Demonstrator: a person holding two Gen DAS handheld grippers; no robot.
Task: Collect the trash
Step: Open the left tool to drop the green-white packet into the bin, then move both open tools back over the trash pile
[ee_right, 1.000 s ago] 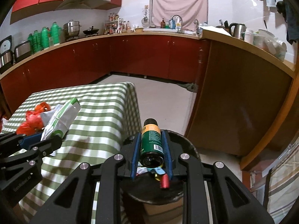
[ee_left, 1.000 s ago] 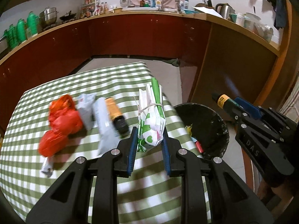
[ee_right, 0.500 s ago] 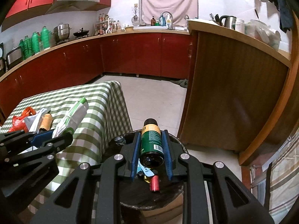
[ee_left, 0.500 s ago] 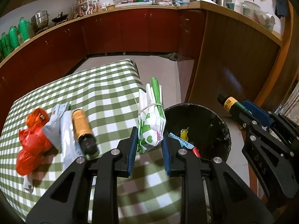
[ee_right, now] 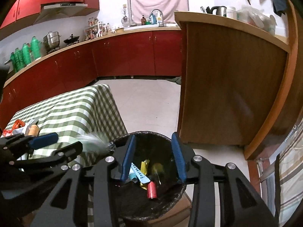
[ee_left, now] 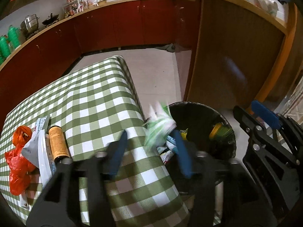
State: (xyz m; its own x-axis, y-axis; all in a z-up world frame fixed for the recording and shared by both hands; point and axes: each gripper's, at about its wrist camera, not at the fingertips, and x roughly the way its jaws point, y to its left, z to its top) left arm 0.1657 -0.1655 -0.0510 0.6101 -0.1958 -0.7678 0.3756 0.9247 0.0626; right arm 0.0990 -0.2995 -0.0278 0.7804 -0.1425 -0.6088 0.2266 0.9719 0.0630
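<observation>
Orange bottle label (ee_left: 57, 143): L cam only.

A long run of red cabinets (ee_right: 121, 56) curves along the far wall and anchors the room. On the counter above them, at the left end, stand green bottles (ee_right: 24, 54), then a steel pot (ee_right: 52, 39) and a black wok (ee_right: 71, 38), with small jars (ee_right: 94, 29) further along. The sink tap (ee_right: 157, 13) sits under a pink cloth (ee_right: 158, 5) (hung over the window). To the cabinets' right, a wooden partition (ee_right: 227, 83) carries a kettle (ee_right: 217, 10). Pale floor tiles (ee_right: 147, 102) lie below.
</observation>
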